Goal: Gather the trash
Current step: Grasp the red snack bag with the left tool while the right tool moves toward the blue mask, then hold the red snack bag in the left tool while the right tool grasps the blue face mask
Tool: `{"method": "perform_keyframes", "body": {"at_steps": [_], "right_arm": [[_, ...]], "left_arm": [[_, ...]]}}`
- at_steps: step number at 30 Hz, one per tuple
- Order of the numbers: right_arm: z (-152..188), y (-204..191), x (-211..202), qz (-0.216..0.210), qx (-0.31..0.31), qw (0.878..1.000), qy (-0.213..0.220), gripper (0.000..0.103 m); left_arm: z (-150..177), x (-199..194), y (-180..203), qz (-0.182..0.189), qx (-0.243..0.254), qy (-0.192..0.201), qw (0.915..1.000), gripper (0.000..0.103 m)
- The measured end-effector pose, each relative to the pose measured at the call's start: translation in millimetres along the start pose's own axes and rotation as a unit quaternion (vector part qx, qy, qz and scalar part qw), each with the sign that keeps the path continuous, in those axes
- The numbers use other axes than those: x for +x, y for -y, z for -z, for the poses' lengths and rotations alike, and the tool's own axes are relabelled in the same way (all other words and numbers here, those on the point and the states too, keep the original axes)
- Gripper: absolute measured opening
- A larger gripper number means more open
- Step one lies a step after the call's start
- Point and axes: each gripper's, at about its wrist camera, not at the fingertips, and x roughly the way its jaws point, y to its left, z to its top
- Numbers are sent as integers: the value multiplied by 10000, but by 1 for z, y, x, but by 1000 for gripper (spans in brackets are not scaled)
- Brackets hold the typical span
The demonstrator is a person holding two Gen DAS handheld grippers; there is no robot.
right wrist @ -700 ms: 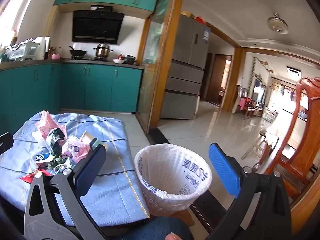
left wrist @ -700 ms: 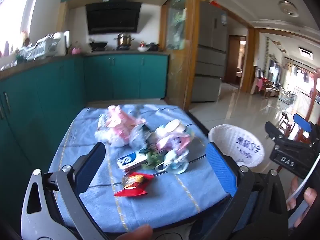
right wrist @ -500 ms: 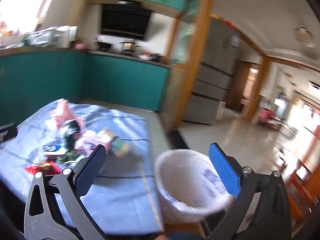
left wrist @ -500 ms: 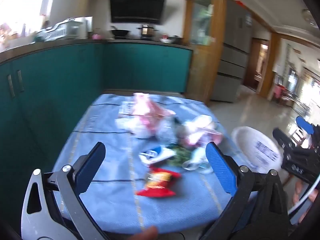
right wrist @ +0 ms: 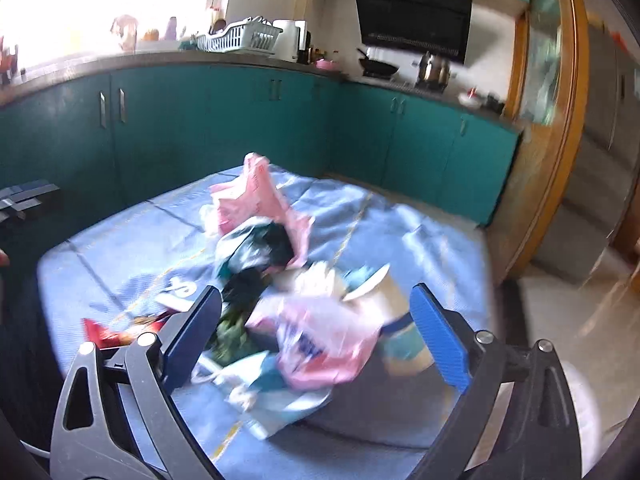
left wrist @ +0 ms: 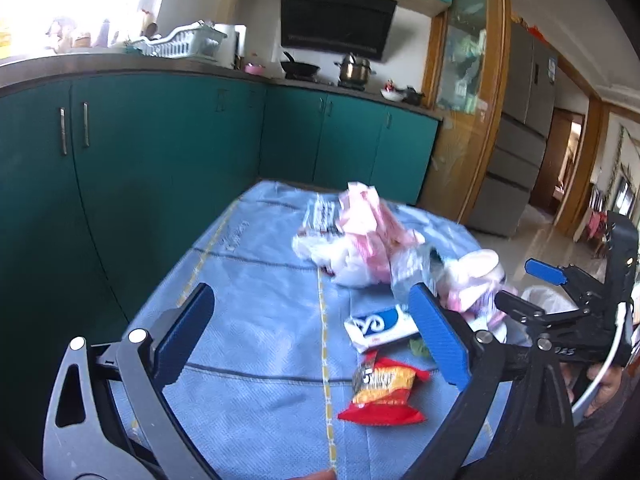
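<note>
Trash (left wrist: 372, 264) lies heaped on the blue-clothed surface (left wrist: 256, 304). Left tool (left wrist: 312, 336) hangs with jaws wide apart, empty, the red snack packet (left wrist: 382, 392) just before it. Right tool (right wrist: 316, 336) also gapes empty above a pink bag (right wrist: 320, 344) and paper cup (right wrist: 394, 300).

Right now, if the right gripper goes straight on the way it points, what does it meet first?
Probably the crumpled pink plastic bag lying between the open right gripper fingers, on the blue tablecloth; blur makes depth uncertain.

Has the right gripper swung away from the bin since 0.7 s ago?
Yes. The right gripper, jaws open and empty, now faces the trash pile on the blue tablecloth, left of the bin it framed earlier.
</note>
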Motion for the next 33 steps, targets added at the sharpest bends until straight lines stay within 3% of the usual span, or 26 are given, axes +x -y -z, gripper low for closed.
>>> {"method": "perform_keyframes", "body": {"at_steps": [6,11,15,18,22,24,30,33], "right_arm": [[15,2,-2,342,-292,9989,-136,94],[21,11,0,551,-219,9980,-230,94],[18,15,-8,597,-147,9981,-89,97],[19,20,-10,579,-34,9983,-63,98],[22,23,-6,594,35,9981,-131,98],[22,22,-5,593,30,9981,-140,98],[23,19,-2,572,8,9982,-165,98],[23,18,1,560,2,9983,-180,98]], "left_arm": [[32,28,38,416,429,-907,9941,97],[46,39,57,640,655,-1190,9887,98],[54,51,64,464,890,-1340,9859,98],[59,50,70,167,1120,-1167,9867,97],[56,52,69,393,1017,-1168,9872,95],[58,55,68,493,887,-1272,9867,85],[65,68,62,774,525,-1616,9824,70],[65,69,60,826,378,-1656,9820,70]]}}
